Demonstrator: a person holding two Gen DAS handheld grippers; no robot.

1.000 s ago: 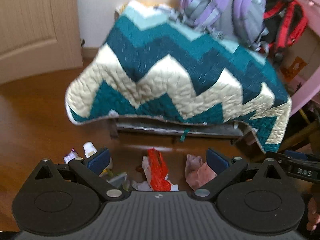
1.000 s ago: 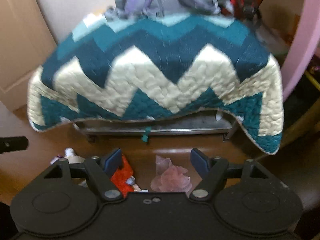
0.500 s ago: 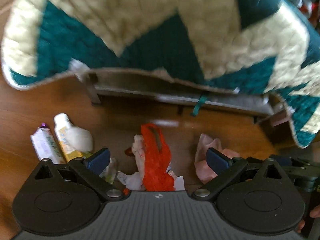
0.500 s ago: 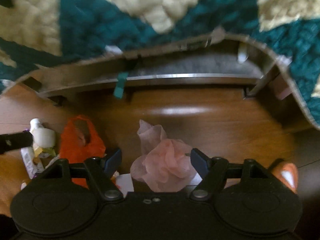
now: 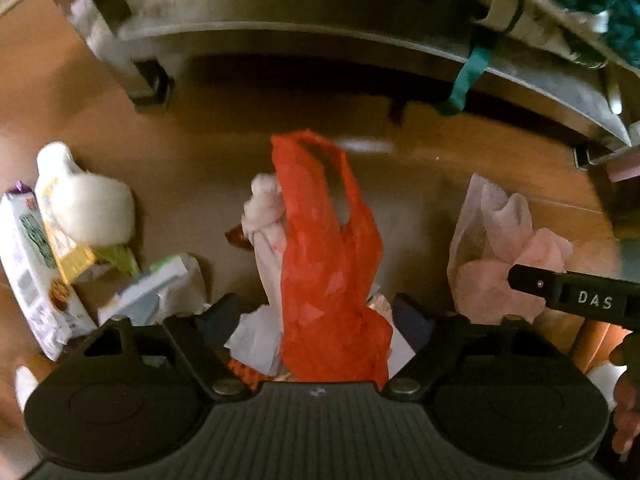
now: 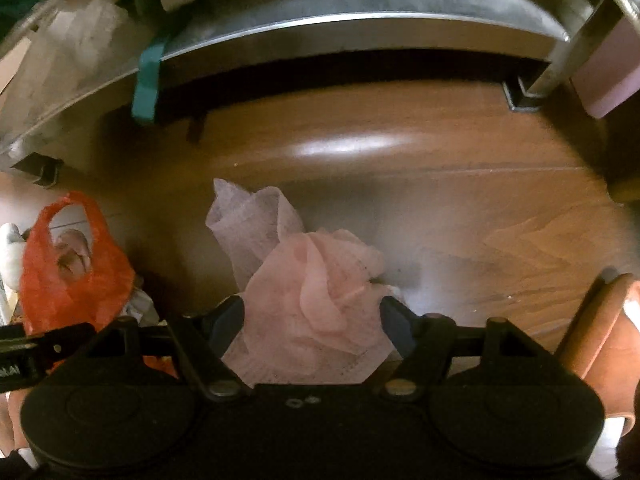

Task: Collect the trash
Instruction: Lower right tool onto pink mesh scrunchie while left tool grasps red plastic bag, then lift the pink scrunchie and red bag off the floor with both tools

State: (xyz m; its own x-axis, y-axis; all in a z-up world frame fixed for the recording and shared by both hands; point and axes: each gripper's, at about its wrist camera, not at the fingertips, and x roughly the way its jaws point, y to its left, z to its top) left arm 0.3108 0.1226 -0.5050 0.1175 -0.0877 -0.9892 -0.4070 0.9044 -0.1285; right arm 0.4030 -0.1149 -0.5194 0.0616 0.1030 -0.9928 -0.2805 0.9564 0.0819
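Orange bag [image 5: 328, 264] | between closing left hand-held gripper [image 5: 316, 320] jaws | not yet clamped

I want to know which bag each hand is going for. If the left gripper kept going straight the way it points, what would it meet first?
Probably the red plastic bag, already between the closing left gripper fingers.

Crinkly plastic bag [image 5: 328, 264] (red) on glossy wood floor [image 6: 440, 184].

A low metal frame [image 6: 360, 24] with a teal strap [image 6: 146, 80] stands on the wooden floor [image 6: 440, 200].
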